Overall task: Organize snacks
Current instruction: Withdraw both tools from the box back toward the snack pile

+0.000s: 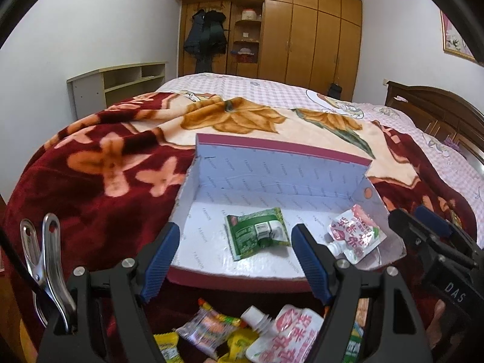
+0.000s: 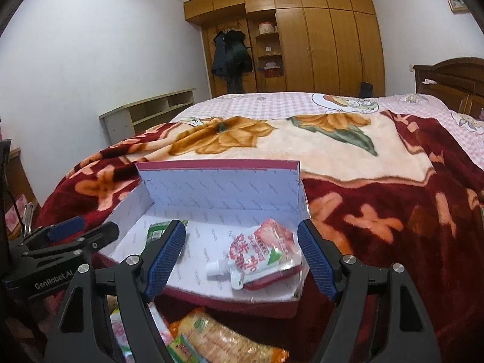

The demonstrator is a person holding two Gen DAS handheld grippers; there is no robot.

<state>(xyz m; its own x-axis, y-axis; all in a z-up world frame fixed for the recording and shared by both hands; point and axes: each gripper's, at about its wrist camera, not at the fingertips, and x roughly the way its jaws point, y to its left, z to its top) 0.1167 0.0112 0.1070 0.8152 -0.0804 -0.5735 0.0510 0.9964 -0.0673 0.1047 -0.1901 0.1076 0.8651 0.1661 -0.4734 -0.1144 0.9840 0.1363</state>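
An open white-lined box (image 1: 196, 199) with dark red outer walls sits on the bed blanket; it also shows in the right wrist view (image 2: 224, 190). Inside lie a green snack packet (image 1: 257, 233) (image 2: 155, 231) and a pink spouted jelly pouch (image 1: 357, 233) (image 2: 260, 254) at the right end. My left gripper (image 1: 236, 260) is open and empty above the box's near wall. My right gripper (image 2: 242, 260) is open and empty just before the pink pouch. Loose snacks lie in a pile below the box: a second pink pouch (image 1: 287, 335), yellow packets (image 1: 166, 345) and an orange wafer pack (image 2: 224, 341).
A red floral blanket (image 1: 99, 175) covers the bed. A metal clip (image 1: 48, 260) stands at the left. The right gripper's body (image 1: 438, 251) is beside the box's right end. A wardrobe (image 1: 302, 36), low shelf (image 1: 121, 81) and headboard (image 2: 447, 78) stand far behind.
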